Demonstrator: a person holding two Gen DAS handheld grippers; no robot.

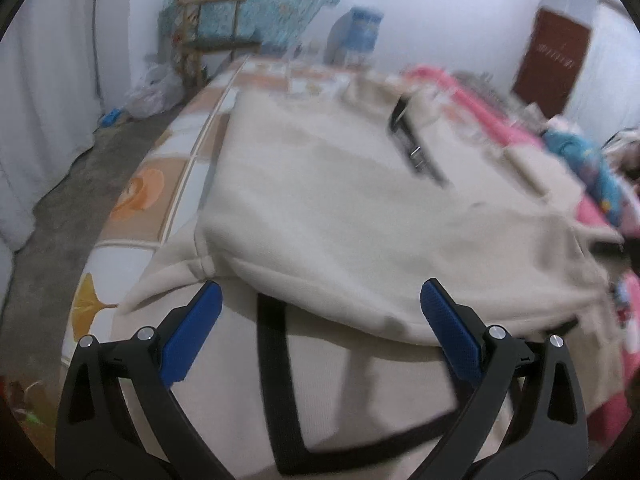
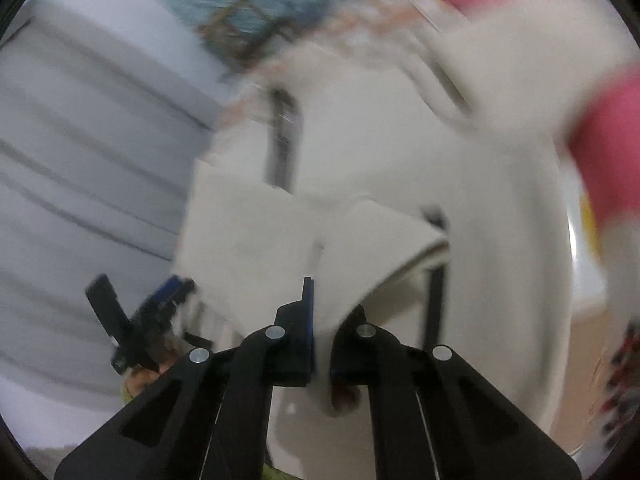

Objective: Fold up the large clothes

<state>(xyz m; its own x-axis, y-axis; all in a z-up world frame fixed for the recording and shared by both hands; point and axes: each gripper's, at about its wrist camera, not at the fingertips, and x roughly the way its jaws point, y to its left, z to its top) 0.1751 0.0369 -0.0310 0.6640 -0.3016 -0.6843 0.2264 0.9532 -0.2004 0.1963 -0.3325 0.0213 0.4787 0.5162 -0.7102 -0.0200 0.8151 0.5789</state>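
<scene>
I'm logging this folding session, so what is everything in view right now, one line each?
cream fleece garment with black straps: one, cream, spread over the bed
patterned bedsheet with orange leaf prints: one, white and orange, under the garment
pink blanket: one, pink, far right of the bed
blue water jug: one, blue, by the back wall
dark red door: one, right wall
white curtain: one, left
left tool: one, black with blue pads, open above the hem
right tool: one, black, shut on the garment
</scene>
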